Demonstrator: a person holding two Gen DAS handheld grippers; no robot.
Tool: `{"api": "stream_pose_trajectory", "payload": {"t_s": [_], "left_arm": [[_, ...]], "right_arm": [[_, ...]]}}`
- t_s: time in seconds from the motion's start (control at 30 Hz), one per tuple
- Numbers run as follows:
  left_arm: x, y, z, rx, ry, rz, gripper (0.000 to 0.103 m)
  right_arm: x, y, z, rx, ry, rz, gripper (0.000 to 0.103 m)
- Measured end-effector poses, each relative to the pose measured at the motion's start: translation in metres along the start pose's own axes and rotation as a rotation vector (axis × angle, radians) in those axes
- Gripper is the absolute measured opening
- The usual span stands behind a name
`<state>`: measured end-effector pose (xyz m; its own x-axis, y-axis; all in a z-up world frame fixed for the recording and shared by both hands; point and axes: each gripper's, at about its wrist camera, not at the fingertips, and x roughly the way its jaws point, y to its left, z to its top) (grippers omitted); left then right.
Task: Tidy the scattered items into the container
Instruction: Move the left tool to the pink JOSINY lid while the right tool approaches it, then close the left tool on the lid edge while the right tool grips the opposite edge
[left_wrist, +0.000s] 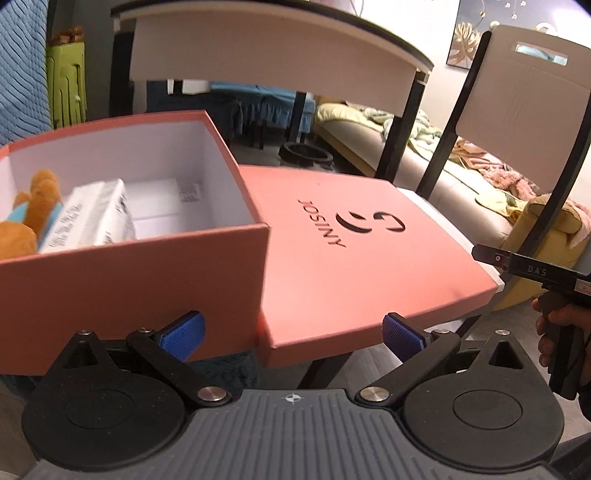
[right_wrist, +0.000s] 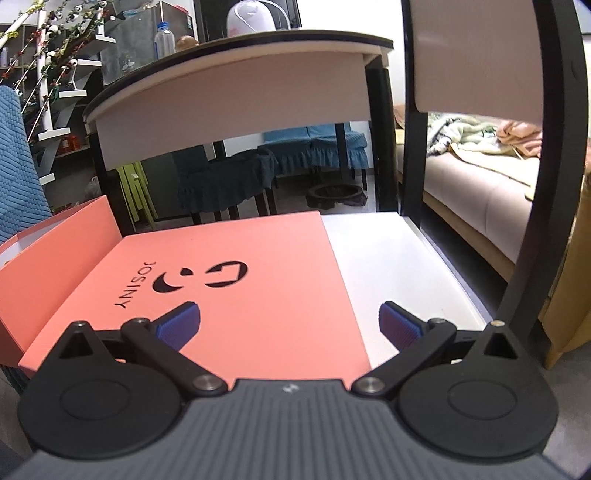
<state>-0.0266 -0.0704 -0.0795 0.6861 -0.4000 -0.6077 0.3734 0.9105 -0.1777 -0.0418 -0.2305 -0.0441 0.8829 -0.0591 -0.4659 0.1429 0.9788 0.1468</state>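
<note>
Jaws apart on both grippers, open coral box (left_wrist: 129, 280) holding plush toy (left_wrist: 33, 210), lid (right_wrist: 236, 295) beside

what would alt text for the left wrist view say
An open salmon-pink box holds an orange plush toy and a white packet; its lid lies flat beside it on a white chair seat. The open left gripper hovers in front.
</note>
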Motion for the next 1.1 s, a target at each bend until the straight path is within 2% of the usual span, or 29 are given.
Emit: {"api": "stream_pose_trajectory", "payload": {"t_s": [0.53, 0.83, 1.1], "left_arm": [[0.044, -0.017, 0.000, -0.029, 0.141, -0.040, 0.103], [0.052, -0.025, 0.000, -0.015, 0.146, -0.004, 0.103], [0.046, -0.024, -0.003, -0.012, 0.154, -0.024, 0.103]], "right_arm": [[0.031, -0.008, -0.016, 0.019, 0.107, 0.032, 0.103], [0.037, -0.010, -0.017, 0.023, 0.102, 0.039, 0.103], [0.030, -0.013, -0.017, 0.038, 0.104, 0.061, 0.103]]}}
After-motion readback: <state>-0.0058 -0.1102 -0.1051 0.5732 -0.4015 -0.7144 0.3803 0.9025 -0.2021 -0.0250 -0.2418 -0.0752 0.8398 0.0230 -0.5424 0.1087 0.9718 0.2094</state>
